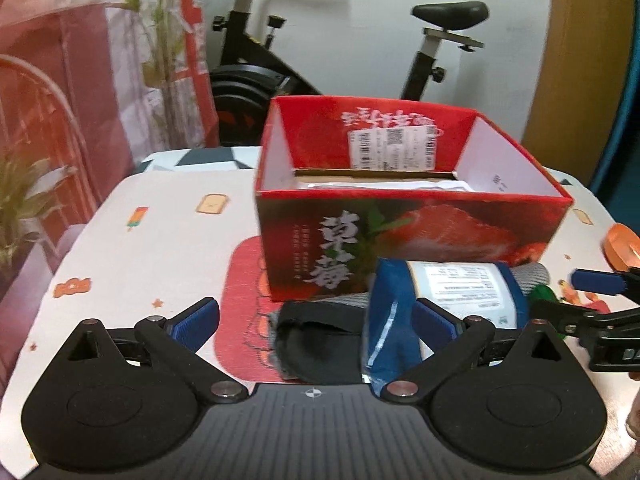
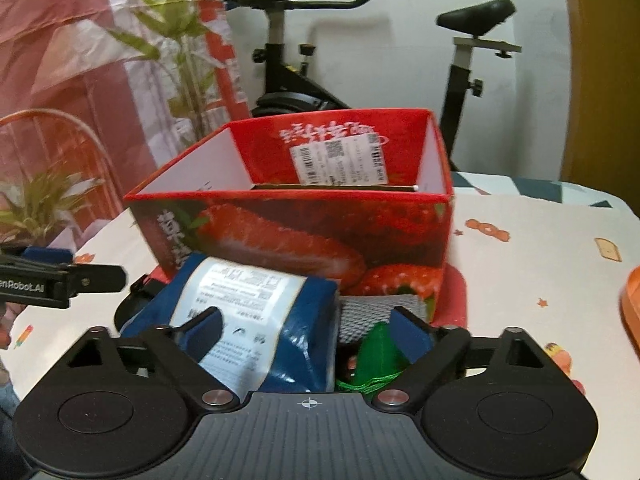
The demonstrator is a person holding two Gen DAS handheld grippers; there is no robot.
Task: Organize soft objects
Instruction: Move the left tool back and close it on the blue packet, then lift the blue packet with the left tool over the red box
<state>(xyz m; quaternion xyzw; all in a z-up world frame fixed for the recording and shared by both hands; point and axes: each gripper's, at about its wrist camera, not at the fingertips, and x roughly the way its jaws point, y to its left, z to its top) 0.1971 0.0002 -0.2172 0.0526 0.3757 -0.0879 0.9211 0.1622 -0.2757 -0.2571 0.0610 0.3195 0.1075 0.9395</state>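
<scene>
A red strawberry box [image 1: 400, 232] stands open on the table, also in the right wrist view [image 2: 320, 232]. In front of it lie a blue soft pack with a white label [image 1: 440, 296] [image 2: 256, 320], a black soft item [image 1: 320, 344], a grey knitted cloth [image 2: 376, 312] and a green mesh item [image 2: 376, 360]. My left gripper [image 1: 316, 320] is open, its fingers either side of the black item and the blue pack's edge. My right gripper [image 2: 308, 332] is open around the blue pack and green item. The right gripper also shows at the left view's right edge [image 1: 600, 304].
The table has a white cartoon-print cloth [image 1: 160, 240] and a red mat [image 1: 244, 304] under the box. An orange object [image 1: 624, 248] lies at the right. An exercise bike [image 1: 280, 60], plants [image 1: 160, 40] and a red rack stand behind the table.
</scene>
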